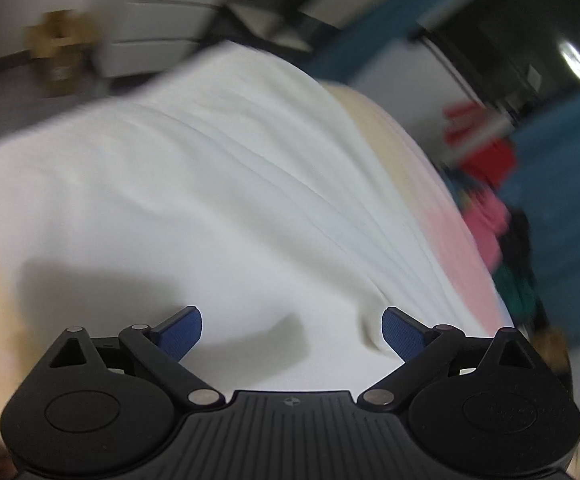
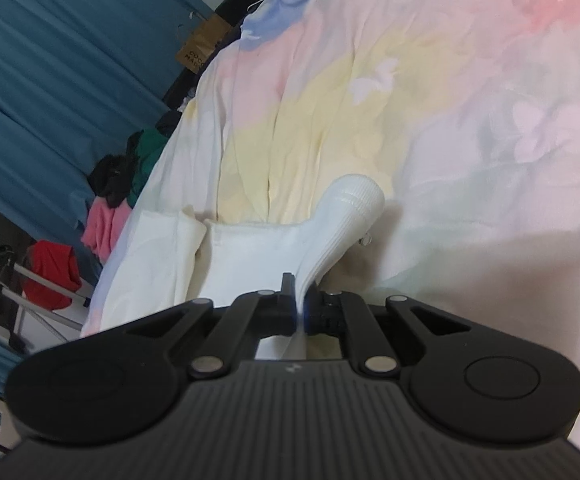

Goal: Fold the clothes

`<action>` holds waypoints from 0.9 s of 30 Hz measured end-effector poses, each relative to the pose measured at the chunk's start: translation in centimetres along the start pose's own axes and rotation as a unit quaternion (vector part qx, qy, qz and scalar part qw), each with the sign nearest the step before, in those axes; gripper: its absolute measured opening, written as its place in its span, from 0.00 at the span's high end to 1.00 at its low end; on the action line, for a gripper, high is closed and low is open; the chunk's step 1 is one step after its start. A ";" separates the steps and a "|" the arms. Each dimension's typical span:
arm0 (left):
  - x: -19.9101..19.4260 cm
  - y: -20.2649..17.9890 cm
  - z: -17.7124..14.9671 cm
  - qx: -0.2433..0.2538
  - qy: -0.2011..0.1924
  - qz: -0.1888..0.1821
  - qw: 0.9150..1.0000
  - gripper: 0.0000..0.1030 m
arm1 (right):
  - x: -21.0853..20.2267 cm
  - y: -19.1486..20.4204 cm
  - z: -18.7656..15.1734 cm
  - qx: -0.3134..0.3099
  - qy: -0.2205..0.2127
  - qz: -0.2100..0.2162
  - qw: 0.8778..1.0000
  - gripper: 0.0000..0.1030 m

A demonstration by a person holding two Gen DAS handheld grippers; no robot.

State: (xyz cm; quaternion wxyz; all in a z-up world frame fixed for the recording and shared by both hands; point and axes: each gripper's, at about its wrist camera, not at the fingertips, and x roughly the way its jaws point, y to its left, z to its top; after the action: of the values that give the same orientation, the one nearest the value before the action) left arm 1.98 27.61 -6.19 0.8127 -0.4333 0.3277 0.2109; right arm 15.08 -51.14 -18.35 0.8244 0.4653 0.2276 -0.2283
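White garment [image 1: 217, 184] showing plain, no print; ribbed white cuff [image 2: 350, 208] showing in the right wrist view. Bedsheet [image 2: 470, 92] showing pastel washes of pink, yellow, blue and pale green with faint white butterflies. Curtain [image 2: 49, 80] reading teal blue. Left gripper [image 1: 292, 330] showing black, with blue pads [image 1: 179, 334]. Heaped clothes [image 2: 101, 228] showing pink, red, green, black.

The left claw [image 1: 292, 334] is matte black plastic, with a ribbed body and two round discs at its sides. Silver rivets join its linkage arms, and its fingers [image 1: 179, 334] carry blue textured pads. The right claw [image 2: 298, 300] has the same black ribbed body, discs and silver rivets.
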 end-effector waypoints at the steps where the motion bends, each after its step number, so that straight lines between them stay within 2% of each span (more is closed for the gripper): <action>1: -0.6 1.0 0.7 -0.018 -0.007 0.008 1.000 0.05 | 0.1 0.1 0.0 -0.004 -0.002 0.000 1.000 0.94; 5: -2.4 4.3 3.1 -0.071 -0.008 0.030 0.997 0.06 | 0.3 0.5 0.1 -0.012 -0.009 0.003 1.000 0.94; 10: -2.9 7.5 4.5 -0.117 0.043 0.062 0.990 0.08 | 0.4 0.6 0.1 -0.005 -0.012 0.007 1.000 0.94; 13: -2.5 9.4 5.0 -0.142 0.075 0.069 0.985 0.12 | 0.7 0.3 0.1 0.006 -0.006 0.006 1.000 0.94; 15: -1.6 9.7 5.2 -0.142 0.094 0.062 0.983 0.13 | 0.9 0.1 0.1 0.009 -0.002 0.004 1.000 0.94; 19: -0.1 8.5 4.1 -0.127 0.105 0.059 0.984 0.13 | 1.1 0.2 0.1 0.004 0.000 0.004 1.000 0.94; 21: -0.2 7.9 3.7 -0.123 0.091 0.039 0.987 0.16 | 1.0 0.3 0.1 0.001 -0.002 0.007 1.000 0.94; 23: -1.1 7.9 3.5 -0.133 0.061 -0.015 0.989 0.18 | 0.7 0.2 0.2 0.005 -0.007 0.018 1.000 0.94; 25: -2.3 8.2 3.4 -0.146 0.029 -0.079 0.986 0.18 | 0.3 0.4 0.3 0.009 -0.018 0.032 0.999 0.94; 27: -3.3 8.1 3.3 -0.142 0.005 -0.117 0.983 0.18 | 0.0 0.8 0.3 0.001 -0.026 0.040 0.999 0.94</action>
State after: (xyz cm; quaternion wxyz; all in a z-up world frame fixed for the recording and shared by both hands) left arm -4.25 34.54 -7.04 0.7602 -0.5807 0.2456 0.1568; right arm 15.62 -51.05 -17.62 0.8379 0.4689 0.1869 -0.2078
